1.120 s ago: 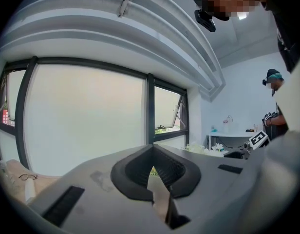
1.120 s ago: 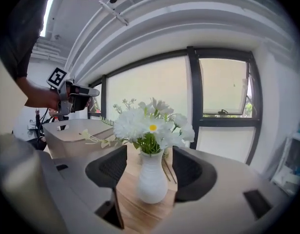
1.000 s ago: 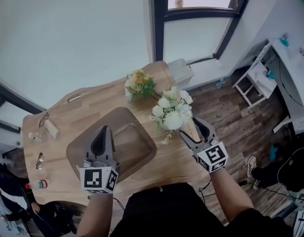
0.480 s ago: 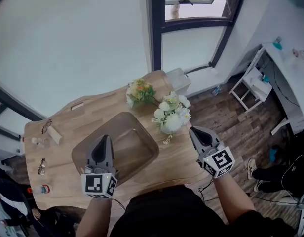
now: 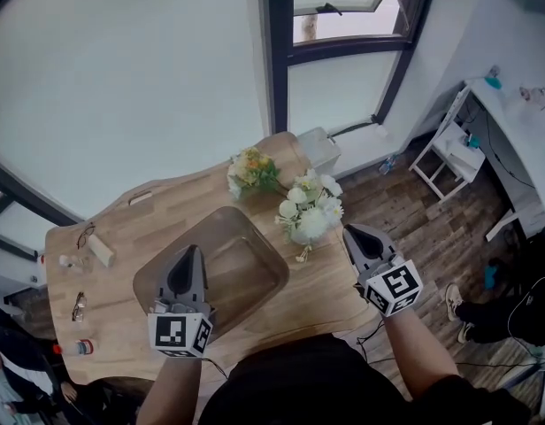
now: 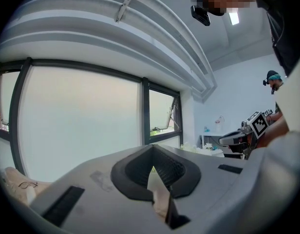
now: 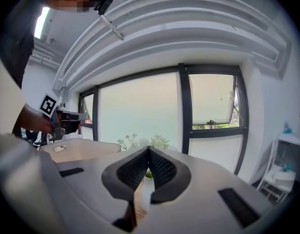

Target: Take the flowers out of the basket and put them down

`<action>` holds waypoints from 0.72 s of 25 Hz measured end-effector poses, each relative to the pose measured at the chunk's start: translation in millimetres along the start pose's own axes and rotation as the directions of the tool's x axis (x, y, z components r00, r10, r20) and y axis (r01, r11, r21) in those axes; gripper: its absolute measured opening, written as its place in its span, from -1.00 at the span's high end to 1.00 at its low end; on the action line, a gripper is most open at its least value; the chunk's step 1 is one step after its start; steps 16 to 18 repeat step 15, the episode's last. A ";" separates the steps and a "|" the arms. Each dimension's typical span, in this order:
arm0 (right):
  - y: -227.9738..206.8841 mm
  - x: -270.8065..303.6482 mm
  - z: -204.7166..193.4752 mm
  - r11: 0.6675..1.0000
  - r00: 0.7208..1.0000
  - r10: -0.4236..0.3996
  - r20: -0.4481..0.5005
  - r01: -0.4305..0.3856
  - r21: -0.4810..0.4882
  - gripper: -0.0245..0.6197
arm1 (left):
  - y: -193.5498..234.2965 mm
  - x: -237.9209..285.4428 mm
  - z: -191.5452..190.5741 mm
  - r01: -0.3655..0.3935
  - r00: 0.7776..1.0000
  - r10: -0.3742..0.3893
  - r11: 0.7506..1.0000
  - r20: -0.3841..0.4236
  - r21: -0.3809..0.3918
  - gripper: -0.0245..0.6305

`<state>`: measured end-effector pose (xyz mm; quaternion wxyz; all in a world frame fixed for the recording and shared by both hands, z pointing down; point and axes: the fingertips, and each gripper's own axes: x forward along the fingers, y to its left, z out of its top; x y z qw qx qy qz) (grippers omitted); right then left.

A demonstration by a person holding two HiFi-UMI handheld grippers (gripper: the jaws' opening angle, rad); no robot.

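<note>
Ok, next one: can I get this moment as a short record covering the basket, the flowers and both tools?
basket: brown rounded basket mid-table, nothing in it
white flowers: white bouquet on the light wooden table, beside the basket's right edge, outside it
yellow flowers: yellow-orange bouquet on the table beyond the basket
left tool: left tool over the basket's near side, jaws together, empty
right tool: right tool right of the white bouquet, not touching it, jaws together, empty
task state: both bouquets out and set down

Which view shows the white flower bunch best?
Head view: the whole white flower bunch rests on the wooden table. Right gripper view shows only blossom tops; left gripper view, a distant sliver.
</note>
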<state>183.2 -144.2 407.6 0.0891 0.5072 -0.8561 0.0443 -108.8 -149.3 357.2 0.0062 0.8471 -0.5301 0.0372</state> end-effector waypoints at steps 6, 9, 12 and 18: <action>-1.8 3.5 3.3 1.000 1.000 -0.008 -0.003 0.008 -0.005 0.85 | 5.5 3.8 8.2 -0.001 1.000 0.000 1.000 0.015 0.005 0.93; -3.0 4.6 3.9 1.000 1.000 -0.015 -0.006 0.015 -0.005 0.85 | 6.3 4.4 8.2 -0.001 1.000 0.001 1.000 0.020 0.001 0.93; -2.0 4.3 4.9 1.000 1.000 -0.014 -0.008 0.014 -0.010 0.85 | 3.6 3.2 7.7 0.002 1.000 -0.002 1.000 0.019 0.005 0.93; -1.0 2.9 6.3 1.000 1.000 -0.014 -0.007 0.014 -0.017 0.85 | 1.1 2.1 8.3 0.005 1.000 -0.006 1.000 0.020 0.013 0.93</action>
